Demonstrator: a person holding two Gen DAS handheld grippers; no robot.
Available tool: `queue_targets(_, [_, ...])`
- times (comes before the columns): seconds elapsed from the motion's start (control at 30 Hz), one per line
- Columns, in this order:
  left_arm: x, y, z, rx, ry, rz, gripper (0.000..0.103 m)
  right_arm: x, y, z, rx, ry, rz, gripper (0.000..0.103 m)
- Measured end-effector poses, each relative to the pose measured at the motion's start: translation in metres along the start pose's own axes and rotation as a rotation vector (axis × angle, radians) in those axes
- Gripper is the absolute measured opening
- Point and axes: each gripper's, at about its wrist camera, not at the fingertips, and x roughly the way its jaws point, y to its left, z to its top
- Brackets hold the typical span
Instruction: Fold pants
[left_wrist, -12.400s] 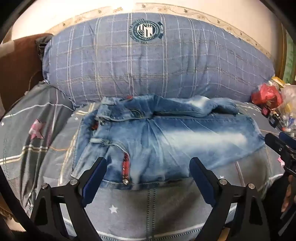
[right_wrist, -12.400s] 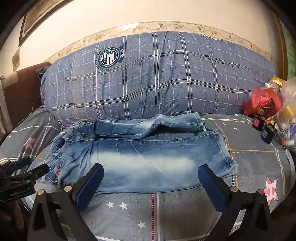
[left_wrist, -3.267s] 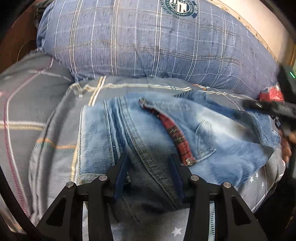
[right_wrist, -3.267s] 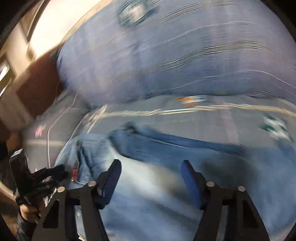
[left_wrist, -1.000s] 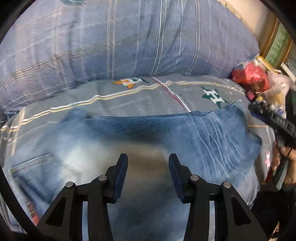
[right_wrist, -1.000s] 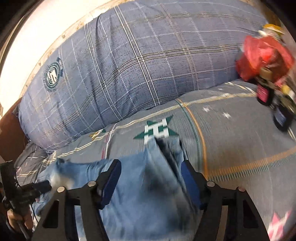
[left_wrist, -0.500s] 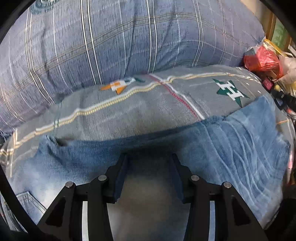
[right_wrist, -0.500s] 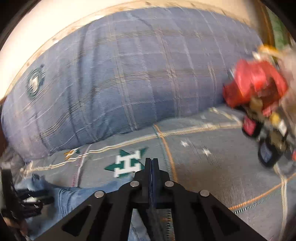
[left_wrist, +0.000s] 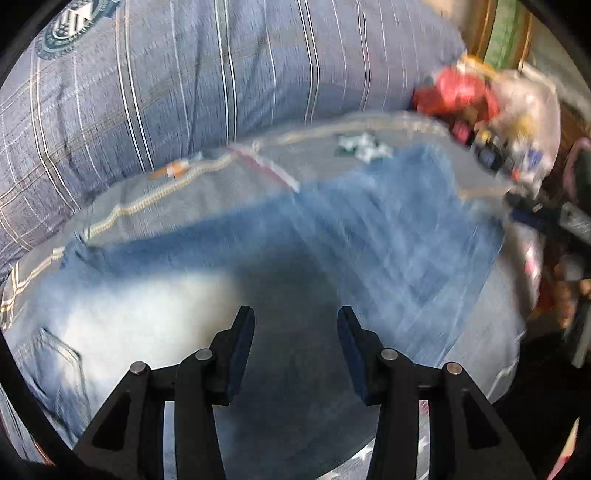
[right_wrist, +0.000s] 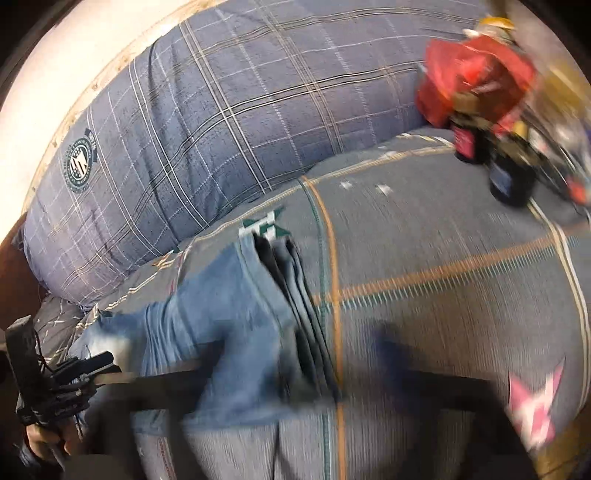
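**Entry: blue jeans on bed, both grippers over the leg end**

Change against half a second ago: the right gripper (right_wrist: 295, 387), then clamped fully together with nothing between its pads, has just been opening and now stands spread wide; its fingers show only as dark smeared bars across the bottom of the right wrist view. The left wrist view has swung toward the clutter pile (left_wrist: 491, 122), which sits larger and nearer the frame's right side. The left gripper (left_wrist: 295, 347) keeps the same half-spread gap.

Item: jeans (left_wrist: 332, 258), laid lengthwise across the grey patterned bedspread (right_wrist: 443, 277), in front of the blue plaid pillow (right_wrist: 258, 110).

Position relative to tools:
- Left gripper: jeans lie directly under and ahead of it. Dark denim fills the gap between the blue pads; whether the pads press on it cannot be told (heavy blur).
- Right gripper: the stacked leg hems (right_wrist: 284, 277) lie ahead of it and between the spread fingers, not gripped. The hems' far end reaches a green star print on the bedspread.

Also present: the person's left hand (right_wrist: 44, 439) holding the left gripper's handle at the lower left edge of the right wrist view.
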Motion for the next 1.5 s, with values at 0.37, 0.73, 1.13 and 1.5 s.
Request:
queue_targets(0.37, [-0.005,-0.011,-0.004,-0.031,-0.03,0.016,0.047,0.007,-0.018,-0.02,0.174,0.031,0.132,0.044])
queue_targets(0.73, [0.005,-0.01,-0.008,0.008,-0.033,0.039,0.048,0.009,-0.012,-0.028,0.079,0.032,-0.031,0.012])
queue_targets(1.13, [-0.002,0.021,0.033,-0.052,-0.05,0.072,0.048,0.01,0.015,0.032,-0.016,-0.083,0.017,0.08])
queue_targets(1.5, [0.027,0.061,0.044,-0.137,-0.032,0.118,0.048,0.064,0.052,0.058,-0.12,-0.05,-0.044,0.009])
